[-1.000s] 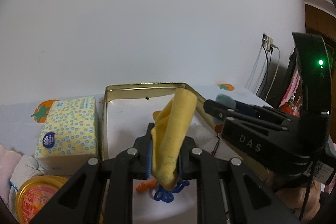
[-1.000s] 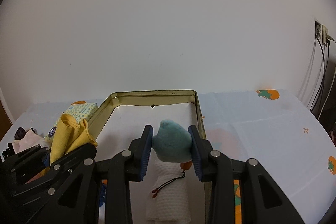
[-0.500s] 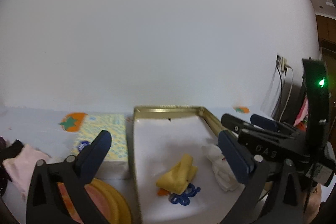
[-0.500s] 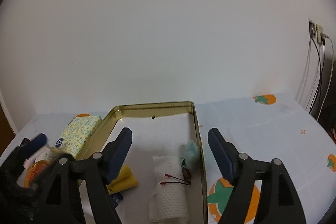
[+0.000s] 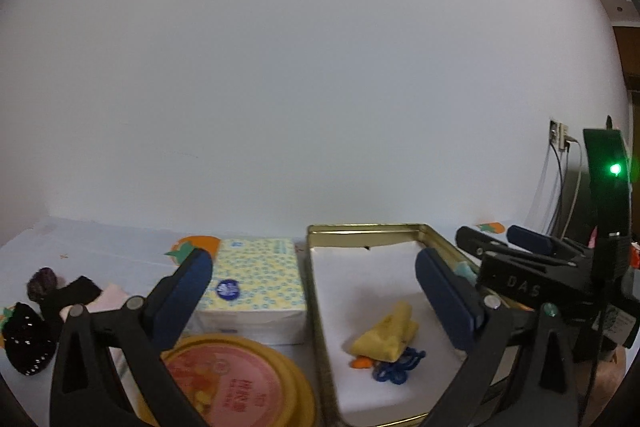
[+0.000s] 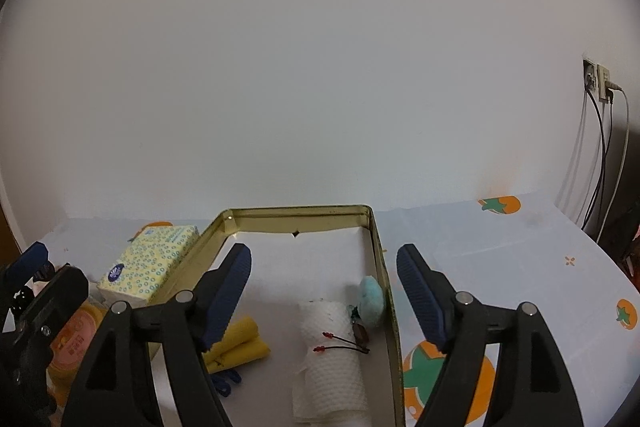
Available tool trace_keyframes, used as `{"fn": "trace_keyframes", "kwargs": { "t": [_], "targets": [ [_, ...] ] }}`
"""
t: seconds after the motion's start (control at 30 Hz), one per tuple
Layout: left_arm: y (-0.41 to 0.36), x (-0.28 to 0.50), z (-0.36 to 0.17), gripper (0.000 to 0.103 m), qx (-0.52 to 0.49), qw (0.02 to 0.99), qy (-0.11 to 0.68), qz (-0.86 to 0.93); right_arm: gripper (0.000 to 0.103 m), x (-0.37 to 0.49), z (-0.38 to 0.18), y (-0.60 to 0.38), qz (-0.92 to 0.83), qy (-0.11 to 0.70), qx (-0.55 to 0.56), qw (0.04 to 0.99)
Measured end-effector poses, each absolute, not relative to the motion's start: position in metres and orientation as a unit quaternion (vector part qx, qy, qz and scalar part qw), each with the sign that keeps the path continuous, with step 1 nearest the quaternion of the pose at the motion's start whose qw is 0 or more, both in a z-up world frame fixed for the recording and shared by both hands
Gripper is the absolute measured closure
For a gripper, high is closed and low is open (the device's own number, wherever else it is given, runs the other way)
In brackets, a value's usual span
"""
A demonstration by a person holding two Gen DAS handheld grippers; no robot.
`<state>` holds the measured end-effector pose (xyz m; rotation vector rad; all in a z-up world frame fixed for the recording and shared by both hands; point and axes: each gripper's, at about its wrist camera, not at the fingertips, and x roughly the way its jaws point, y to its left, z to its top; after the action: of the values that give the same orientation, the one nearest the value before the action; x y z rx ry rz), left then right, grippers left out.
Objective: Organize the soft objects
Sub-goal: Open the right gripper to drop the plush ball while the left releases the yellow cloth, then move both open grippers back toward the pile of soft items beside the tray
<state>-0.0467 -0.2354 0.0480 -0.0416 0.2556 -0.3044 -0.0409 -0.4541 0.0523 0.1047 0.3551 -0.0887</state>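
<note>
Only the left view shows dark clothes (image 5: 30,319) at far left. The tin (image 6: 376,243) holds a yellow cloth (image 6: 240,345), white roll (image 6: 332,355) and teal ball (image 6: 372,301). Both grippers (image 5: 314,289) (image 6: 324,285) gape wide, holding nothing.

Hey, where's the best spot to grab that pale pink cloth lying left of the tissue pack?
Probably the pale pink cloth at its free upper edge beside the yellow dotted tissue pack, coming from above with the left claw. It lies flat, and black fabric pieces crowd its left side.
</note>
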Motion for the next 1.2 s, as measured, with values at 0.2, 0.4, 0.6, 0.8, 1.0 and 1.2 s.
{"fn": "trace_keyframes", "kwargs": {
  "t": [0.2,0.4,0.6,0.8,1.0,1.2],
  "targets": [
    [-0.232,-0.053,0.045,0.0,0.002,0.984,0.118,-0.137,0.026,-0.045,0.048,-0.446,-0.044,0.17,0.054,0.983],
    [-0.225,-0.06,0.043,0.0,0.014,0.986,0.108,-0.126,0.026,-0.053,0.047,-0.438,-0.057,0.143,0.045,0.987],
    [-0.214,-0.066,0.043,0.0,0.008,0.986,0.109,-0.128,0.026,-0.063,0.046,-0.433,-0.074,0.125,0.061,0.987],
    [-0.208,-0.067,0.042,0.0,0.015,0.985,0.113,-0.132,0.026,-0.077,0.047,-0.42,-0.079,0.118,0.054,0.988],
    [-0.188,-0.072,0.039,0.0,0.015,0.983,0.123,-0.135,0.026,-0.096,0.047,-0.413,-0.085,0.101,0.068,0.989],
    [-0.161,-0.07,0.036,0.0,0.008,0.981,0.142,-0.133,0.026,-0.11,0.048,-0.392,-0.073,0.098,0.075,0.99]
  ]
}}
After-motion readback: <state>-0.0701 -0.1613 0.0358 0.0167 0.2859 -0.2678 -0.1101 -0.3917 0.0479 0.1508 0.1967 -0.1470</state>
